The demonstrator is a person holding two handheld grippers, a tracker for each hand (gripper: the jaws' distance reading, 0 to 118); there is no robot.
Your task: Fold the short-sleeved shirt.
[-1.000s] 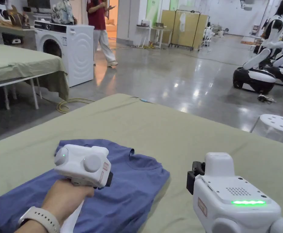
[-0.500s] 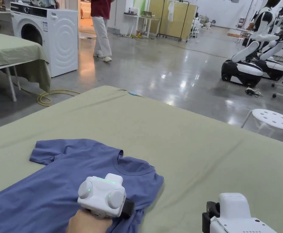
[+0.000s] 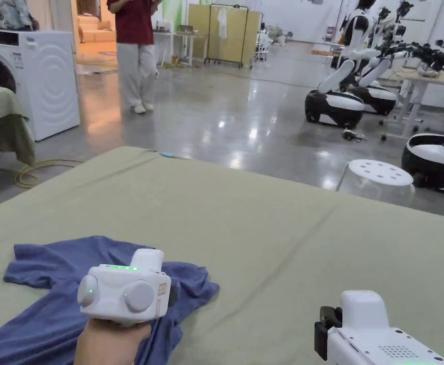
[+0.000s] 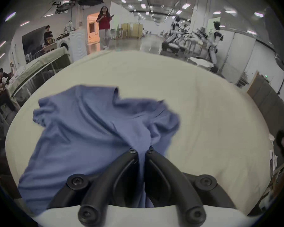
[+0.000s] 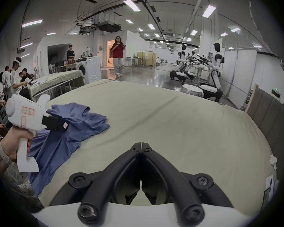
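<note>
Shirt [image 4: 88, 132] fabric between left claw [image 4: 141, 151] jaws

The shirt [image 3: 50, 304] lies on the left part of the table [image 3: 273, 237], the left gripper [image 4: 141, 152] over its near edge, the right gripper [image 5: 141, 146] well apart to its right, and a stool [image 3: 380, 172] beyond the table's far edge.

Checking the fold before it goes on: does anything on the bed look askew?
Yes. The blue shirt lies bunched and rumpled rather than flat, its fabric pinched in the left gripper and drawn into creases near the collar. The right gripper is shut, holding nothing.
</note>
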